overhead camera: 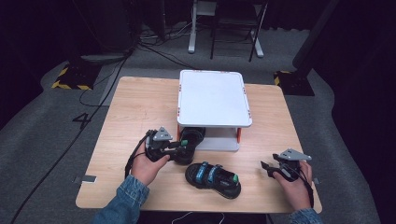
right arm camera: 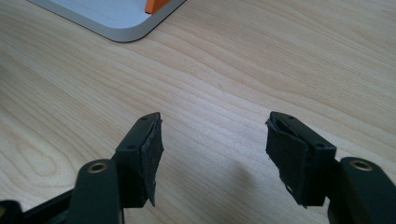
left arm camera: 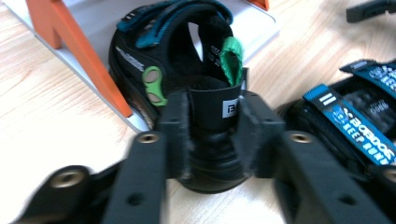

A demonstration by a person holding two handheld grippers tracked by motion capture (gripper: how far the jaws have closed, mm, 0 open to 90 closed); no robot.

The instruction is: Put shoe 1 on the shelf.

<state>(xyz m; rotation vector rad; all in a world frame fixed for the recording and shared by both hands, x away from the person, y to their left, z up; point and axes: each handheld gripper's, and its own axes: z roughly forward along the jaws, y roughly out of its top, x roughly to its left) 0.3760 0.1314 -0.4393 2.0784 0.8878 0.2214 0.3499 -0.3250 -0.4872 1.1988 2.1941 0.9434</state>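
A black sandal (overhead camera: 193, 136) with teal straps and green tabs lies half on the lower board of a white shelf rack (overhead camera: 212, 98), heel toward me. My left gripper (overhead camera: 180, 145) is shut on its heel; in the left gripper view both pads (left arm camera: 175, 135) press the sides of the heel strap of this sandal (left arm camera: 187, 56). The matching second sandal (overhead camera: 212, 178) lies flat on the table in front of the rack, and its blue-strapped side (left arm camera: 359, 116) sits just right of the held one. My right gripper (overhead camera: 265, 168) hovers open at the table's right, its jaws (right arm camera: 215, 140) holding nothing.
The rack has a white top board, orange legs (left arm camera: 70, 51) and a grey lower board (right arm camera: 107, 18). It stands at the middle back of the wooden table (overhead camera: 135, 107). Beyond the table are cables, chair legs and dark floor.
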